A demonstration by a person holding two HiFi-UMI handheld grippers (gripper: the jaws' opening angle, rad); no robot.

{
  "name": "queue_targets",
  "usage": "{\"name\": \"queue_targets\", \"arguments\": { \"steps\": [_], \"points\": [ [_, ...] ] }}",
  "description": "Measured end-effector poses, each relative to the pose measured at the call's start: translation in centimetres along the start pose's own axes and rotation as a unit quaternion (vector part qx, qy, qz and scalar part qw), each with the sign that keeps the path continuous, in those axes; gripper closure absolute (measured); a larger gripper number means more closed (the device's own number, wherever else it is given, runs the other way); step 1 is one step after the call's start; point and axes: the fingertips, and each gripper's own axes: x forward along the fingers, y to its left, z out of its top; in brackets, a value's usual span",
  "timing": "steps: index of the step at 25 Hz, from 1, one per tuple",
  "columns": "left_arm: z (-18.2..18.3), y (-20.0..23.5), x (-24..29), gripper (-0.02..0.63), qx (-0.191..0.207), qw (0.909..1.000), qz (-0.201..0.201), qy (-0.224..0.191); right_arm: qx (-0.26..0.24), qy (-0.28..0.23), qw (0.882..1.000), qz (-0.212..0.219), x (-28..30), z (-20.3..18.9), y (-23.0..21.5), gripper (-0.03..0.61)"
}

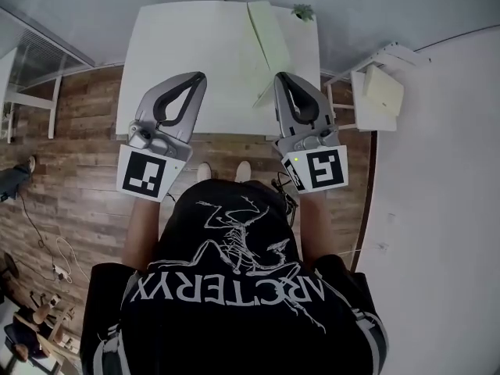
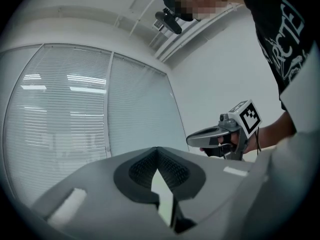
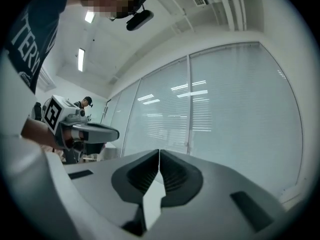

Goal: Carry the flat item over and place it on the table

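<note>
A pale green flat item (image 1: 269, 41) lies on the white table (image 1: 187, 45), towards its right side. My right gripper (image 1: 279, 76) hovers at the table's near edge, its tips close to the item's near corner; its jaws are shut with nothing between them (image 3: 159, 150). My left gripper (image 1: 201, 76) is level with it over the table's left half, apart from the item, and is also shut and empty (image 2: 157, 148). Both gripper views face the blinds, and neither shows the table or the item. Each shows the other gripper: the right gripper (image 2: 220, 134) and the left gripper (image 3: 87, 131).
A small green plant (image 1: 303, 11) stands at the table's far right corner. A white side rack (image 1: 375, 76) to the right carries another pale flat piece (image 1: 383, 91). Wood floor lies to the left, with cables (image 1: 47, 248). Windows with blinds (image 2: 60, 119) face the grippers.
</note>
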Motion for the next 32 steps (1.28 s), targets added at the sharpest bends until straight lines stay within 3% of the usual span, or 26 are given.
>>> {"name": "queue_targets", "arguments": {
  "steps": [17, 32],
  "points": [
    [-0.1, 0.3, 0.0, 0.615, 0.006, 0.9999, -0.009, 0.011, -0.027, -0.027, 0.999, -0.01, -0.3, 2.2, 0.6, 0.566],
    [0.3, 0.4, -0.2, 0.615, 0.016, 0.9997, 0.002, 0.018, -0.02, -0.036, 0.999, -0.032, -0.7, 2.4, -0.6, 0.566]
  ]
}}
